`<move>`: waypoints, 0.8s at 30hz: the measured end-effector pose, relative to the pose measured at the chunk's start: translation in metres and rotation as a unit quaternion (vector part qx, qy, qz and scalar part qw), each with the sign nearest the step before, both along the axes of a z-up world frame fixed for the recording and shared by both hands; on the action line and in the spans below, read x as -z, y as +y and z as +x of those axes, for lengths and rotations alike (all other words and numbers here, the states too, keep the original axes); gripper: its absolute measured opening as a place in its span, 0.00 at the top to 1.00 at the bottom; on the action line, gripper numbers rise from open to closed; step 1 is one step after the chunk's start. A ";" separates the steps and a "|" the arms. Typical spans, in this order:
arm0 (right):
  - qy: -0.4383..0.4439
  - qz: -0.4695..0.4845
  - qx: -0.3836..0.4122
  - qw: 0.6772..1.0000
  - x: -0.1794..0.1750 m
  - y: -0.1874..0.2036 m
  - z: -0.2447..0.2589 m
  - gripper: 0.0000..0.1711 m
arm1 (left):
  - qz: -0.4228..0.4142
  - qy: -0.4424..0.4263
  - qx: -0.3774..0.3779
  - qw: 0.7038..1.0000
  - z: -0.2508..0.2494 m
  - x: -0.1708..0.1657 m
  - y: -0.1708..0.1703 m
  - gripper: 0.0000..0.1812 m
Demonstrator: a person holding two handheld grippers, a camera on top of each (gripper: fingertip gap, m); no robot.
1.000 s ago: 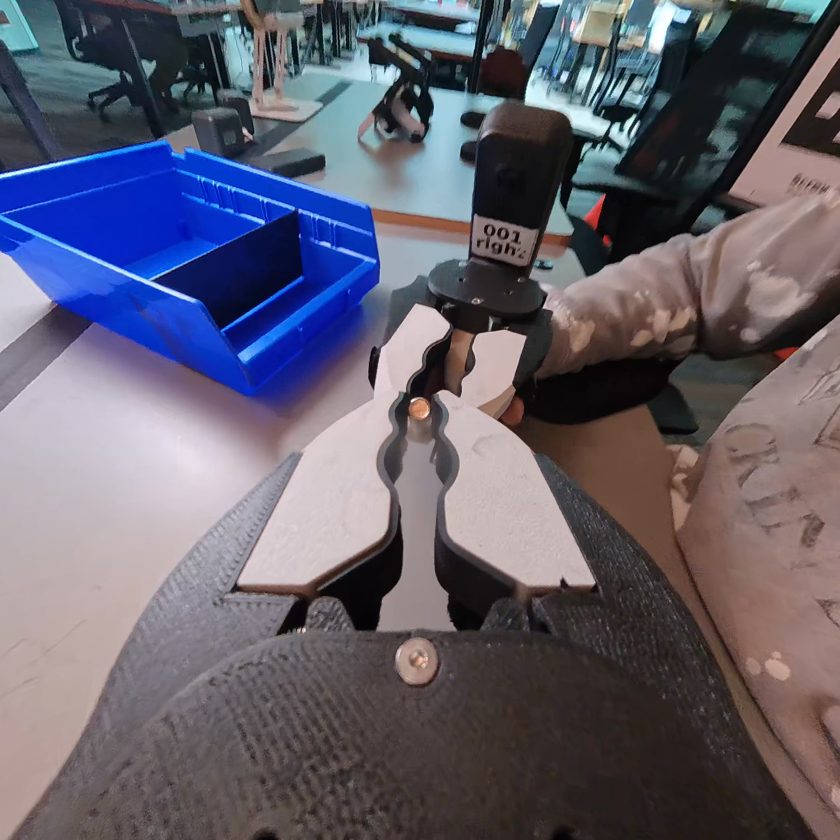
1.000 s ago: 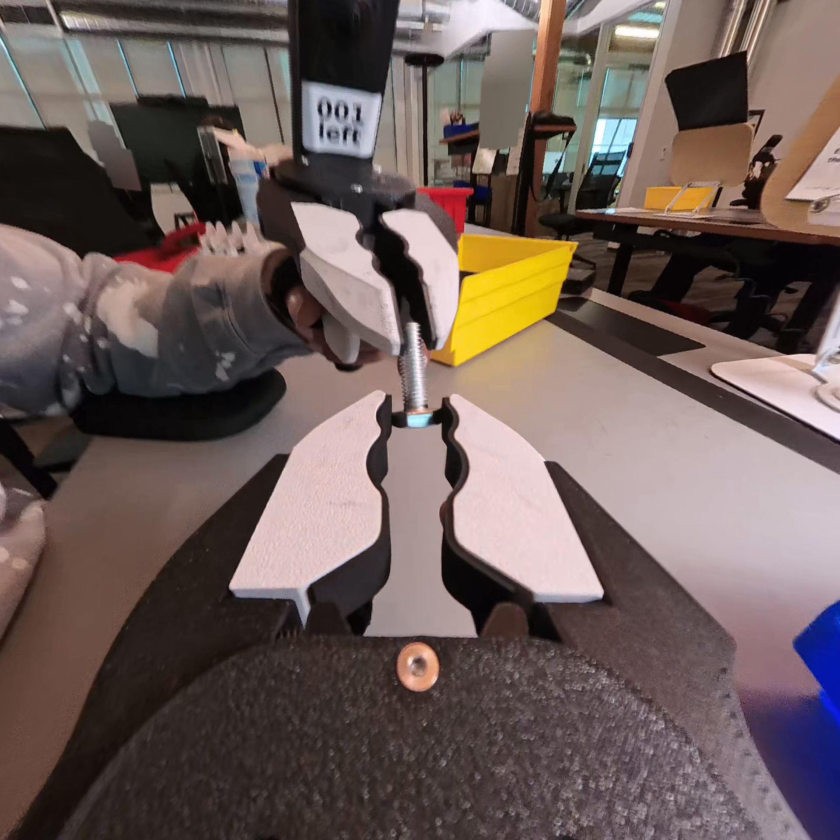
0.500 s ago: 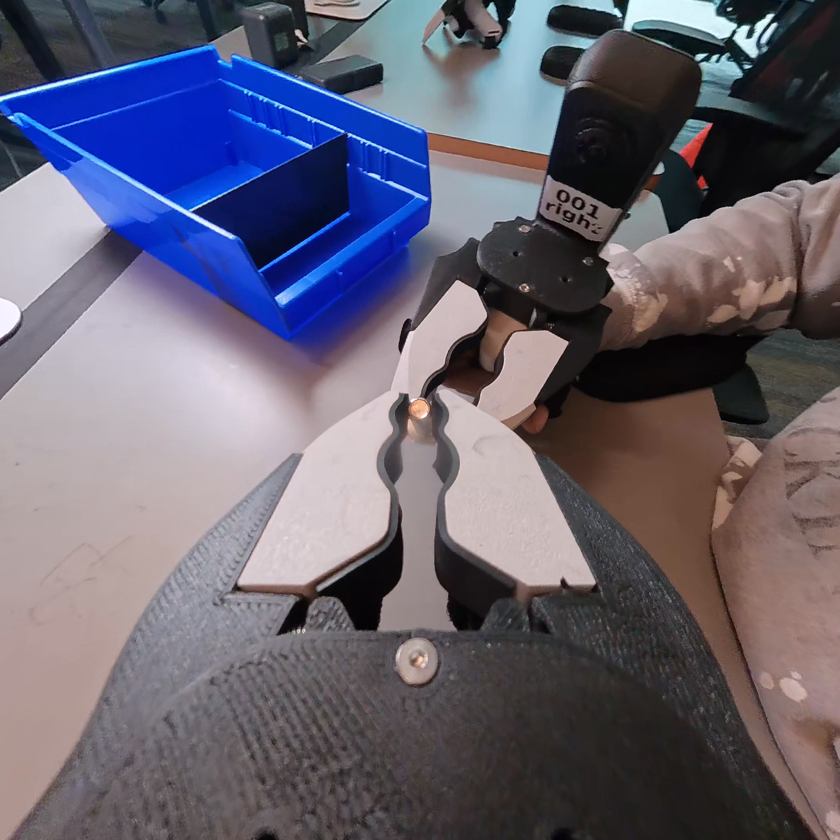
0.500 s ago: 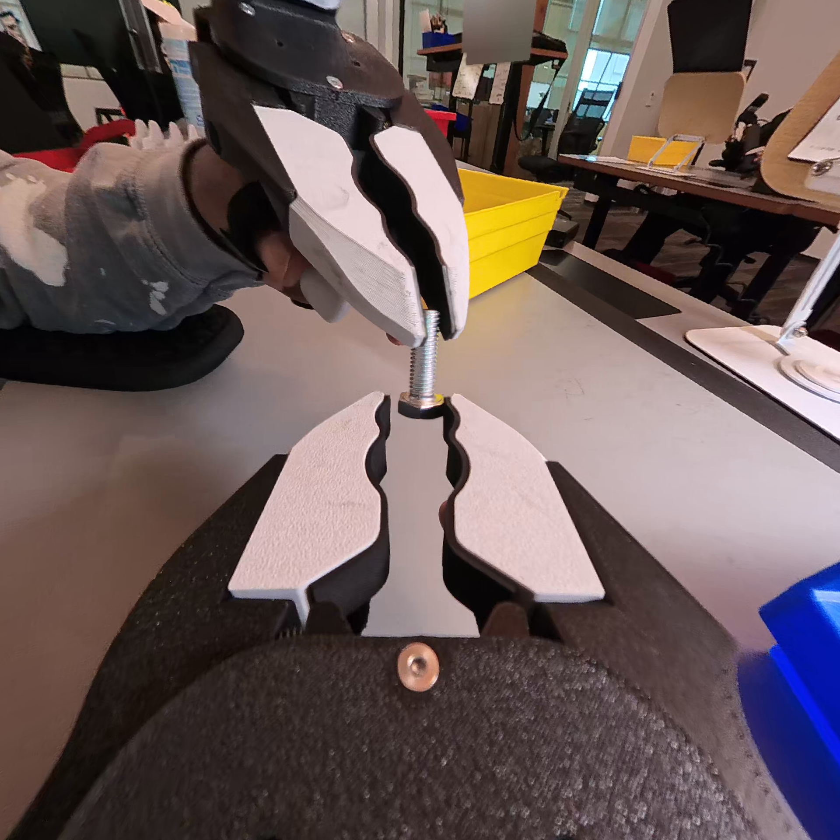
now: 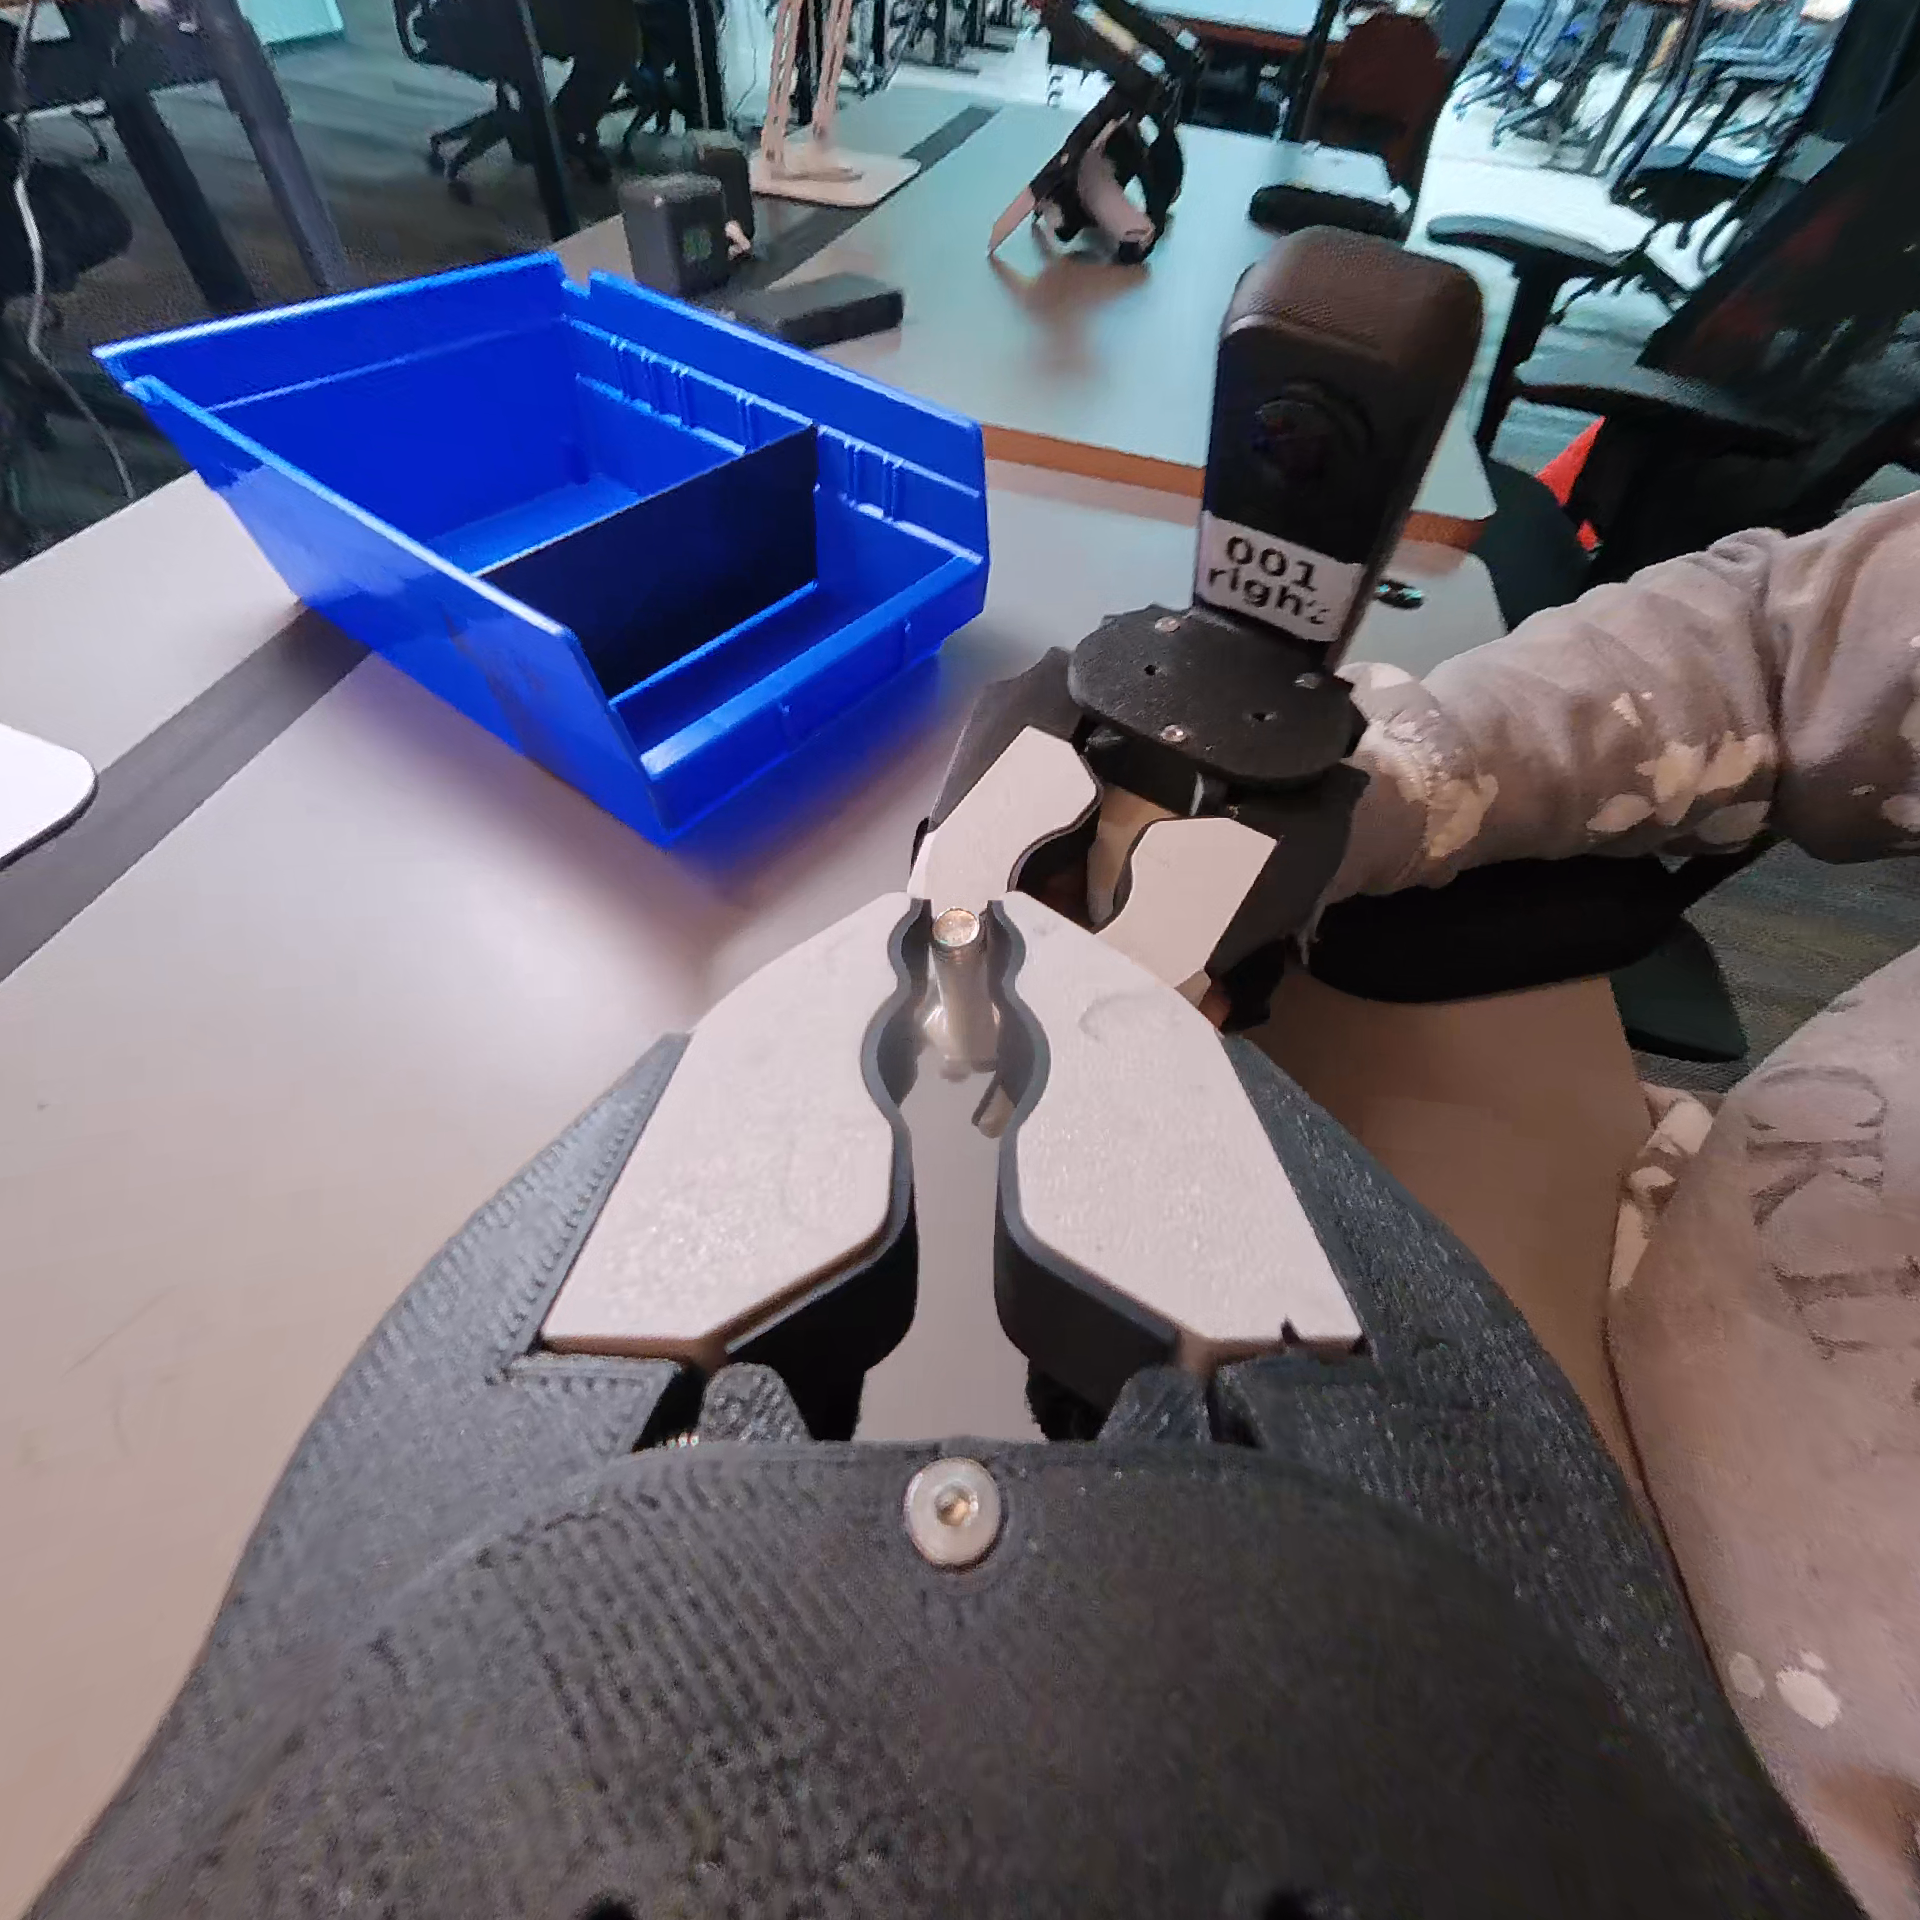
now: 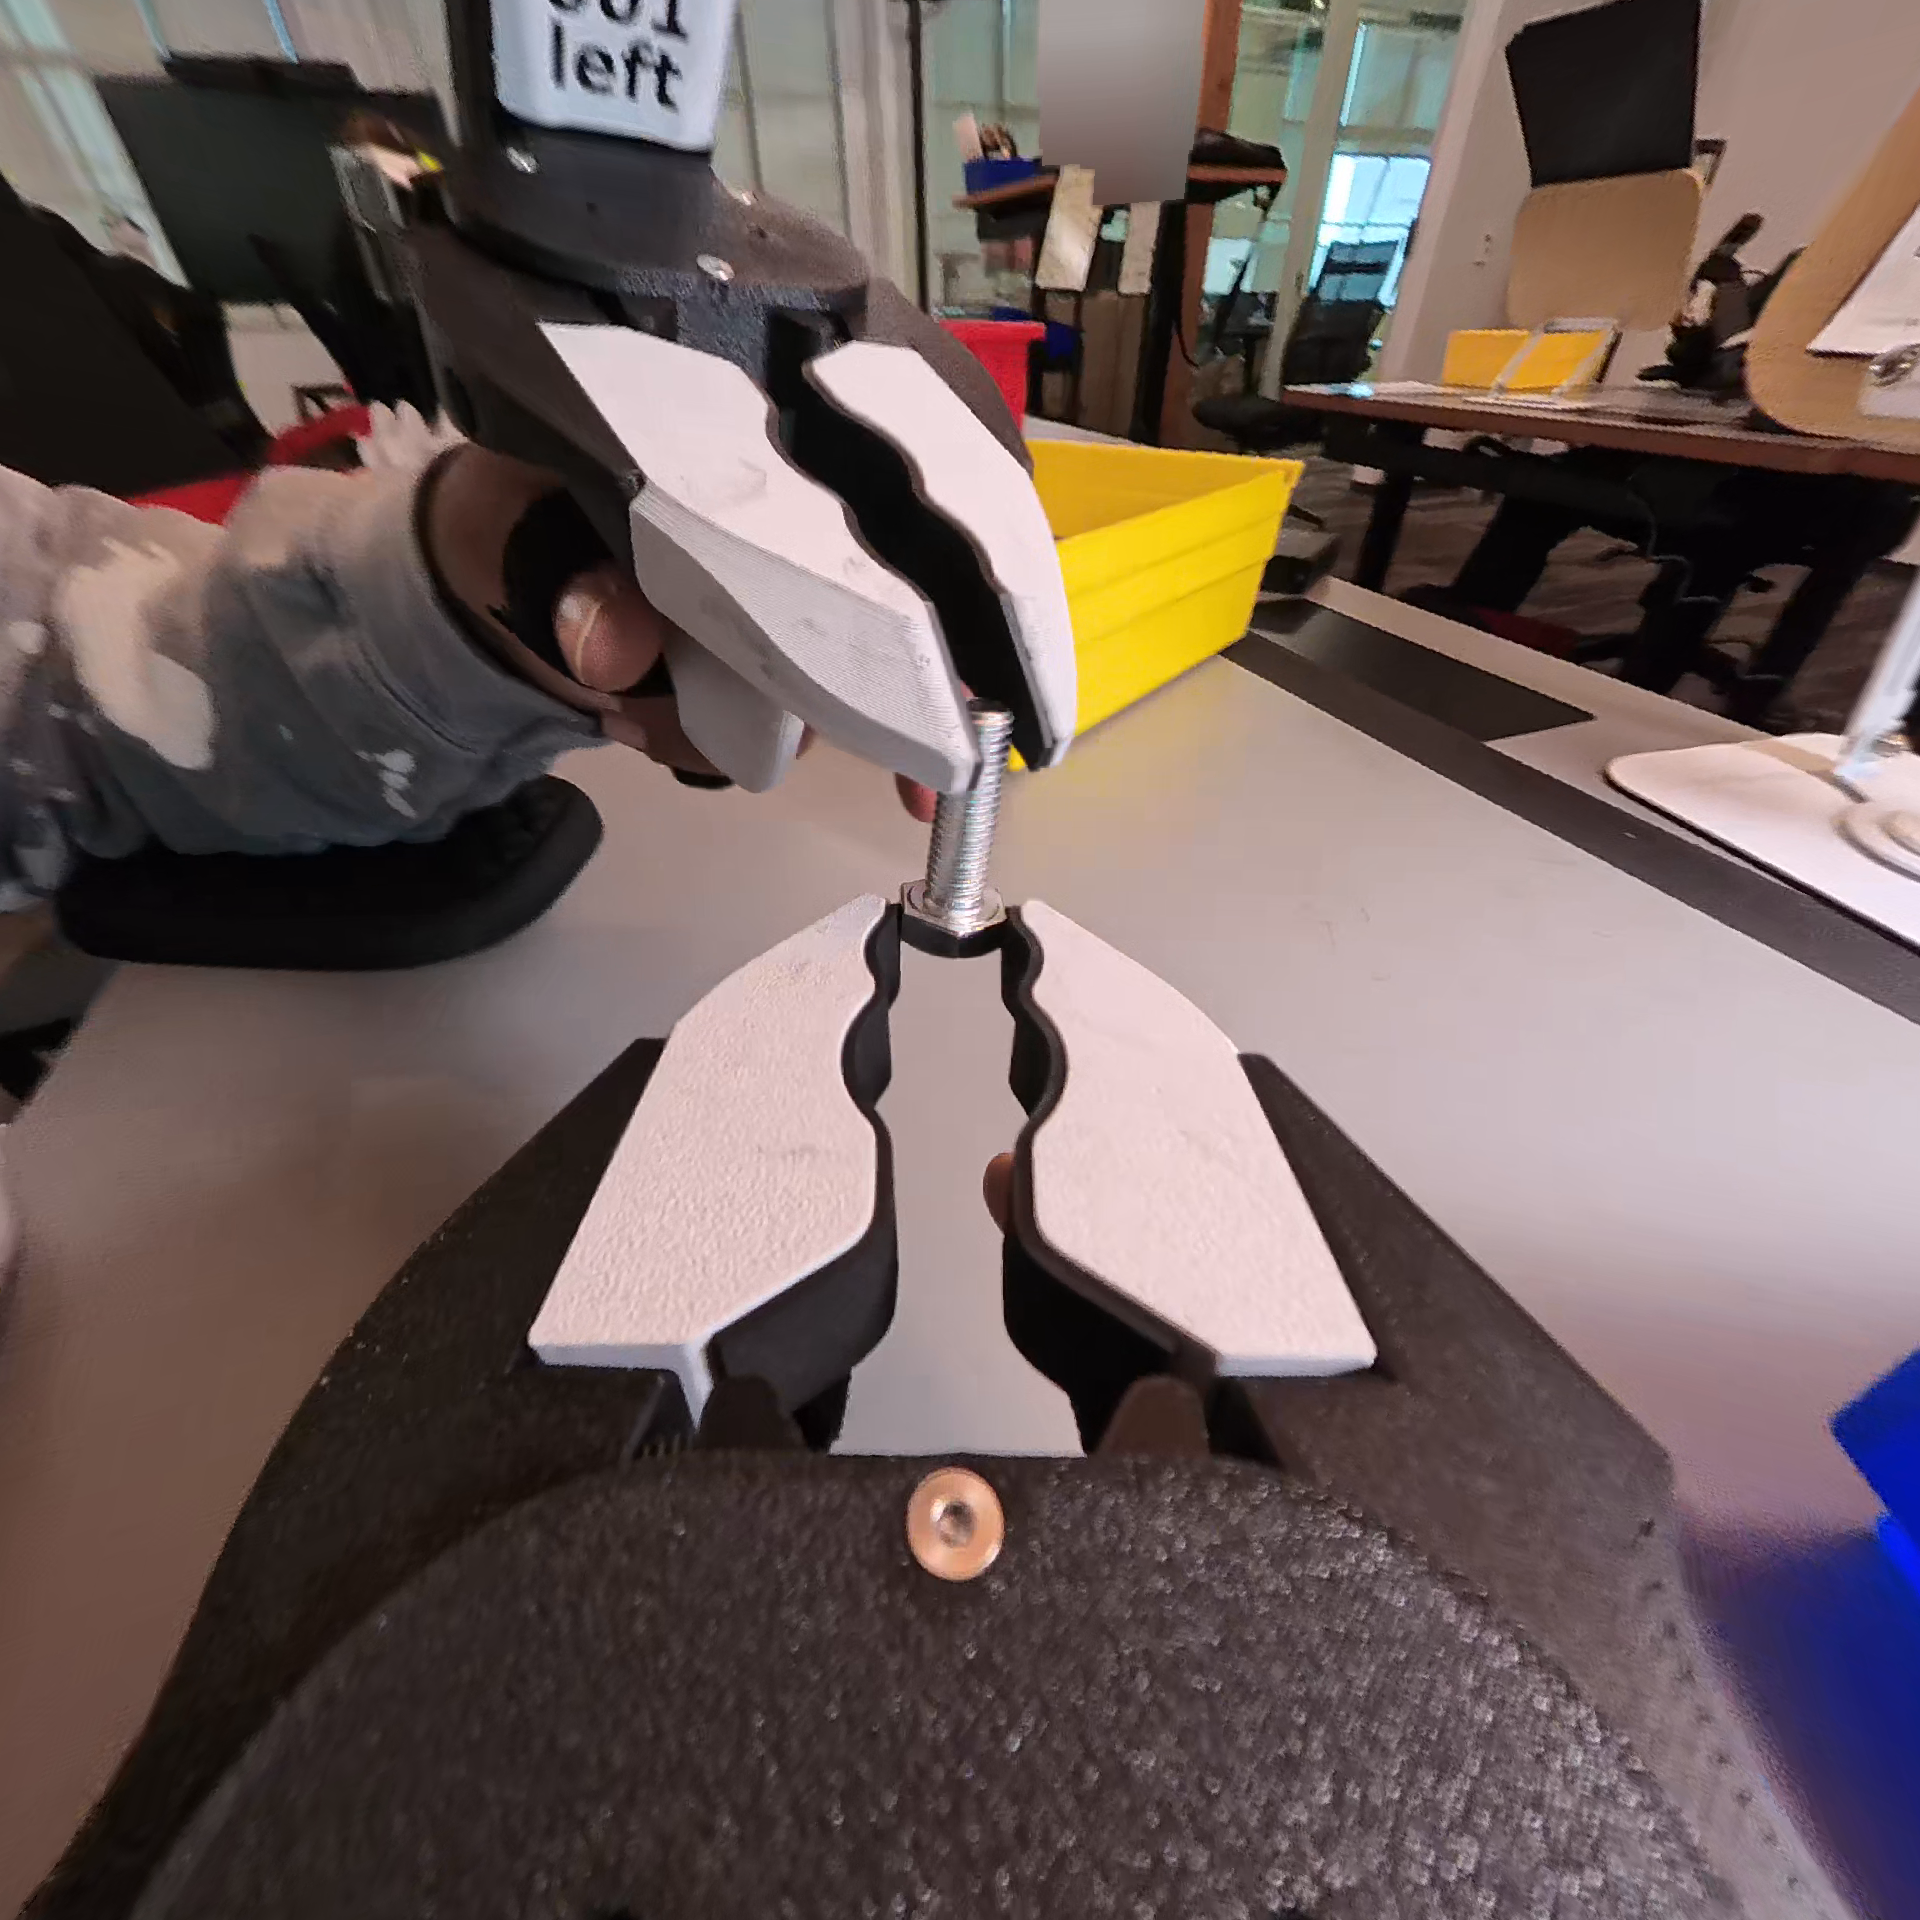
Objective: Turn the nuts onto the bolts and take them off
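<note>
A silver threaded bolt [image 6: 966, 821] stands upright above the grey table [image 6: 1351, 935]. My left gripper [image 5: 954, 920] is shut on the bolt's top end [image 5: 954, 928]. It also shows in the right wrist view [image 6: 997, 748], coming down from above. My right gripper [image 6: 951, 920] is shut on a hex nut [image 6: 951, 914] on the bolt's lower part. In the left wrist view the right gripper [image 5: 1039, 894] sits just beyond and below my left fingertips, which hide the nut. A person's hand in a grey speckled sleeve [image 5: 1610, 727] holds each gripper.
A blue divided bin [image 5: 582, 644] stands on the table [image 5: 312, 1039] to the left; its corner shows in the right wrist view [image 6: 1881, 1434]. A yellow bin [image 6: 1153, 561] sits behind the left gripper. A white base plate [image 6: 1766, 810] lies at the right. Chairs and desks stand beyond. The left gripper's tips are roughly 4 cm from the right gripper's.
Both grippers stay shut on bolt and nut. The left gripper has come closer to the right wrist camera and tilted over. The left wrist view swung down over the table, then partly back up.
</note>
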State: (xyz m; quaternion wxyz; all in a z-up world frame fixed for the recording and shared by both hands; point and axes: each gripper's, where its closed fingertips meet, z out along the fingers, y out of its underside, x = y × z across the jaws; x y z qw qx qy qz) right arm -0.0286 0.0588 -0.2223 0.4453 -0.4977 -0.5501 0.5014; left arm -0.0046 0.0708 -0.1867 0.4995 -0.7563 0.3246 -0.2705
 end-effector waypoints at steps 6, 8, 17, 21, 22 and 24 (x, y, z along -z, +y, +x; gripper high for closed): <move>0.015 0.002 -0.037 0.999 -0.005 -0.011 0.003 0.89 | 0.010 -0.041 0.061 0.997 0.004 -0.011 -0.014 0.87; 0.008 0.009 -0.040 0.999 -0.002 -0.013 0.003 0.89 | 0.013 -0.033 0.069 0.997 0.005 -0.007 -0.016 0.89; 0.008 -0.004 -0.047 0.999 -0.002 -0.015 0.003 0.89 | 0.076 -0.038 0.057 0.995 0.002 -0.014 -0.012 1.00; 0.016 -0.011 -0.051 0.999 -0.005 -0.015 0.004 0.89 | 0.079 -0.052 0.046 0.995 -0.001 -0.017 -0.009 1.00; 0.017 -0.013 -0.052 0.998 -0.006 -0.015 0.005 0.89 | 0.082 -0.060 0.041 0.994 -0.003 -0.021 -0.009 1.00; 0.024 -0.018 -0.052 0.998 -0.008 -0.014 0.006 0.89 | 0.077 -0.078 0.037 0.993 -0.009 -0.027 -0.008 1.00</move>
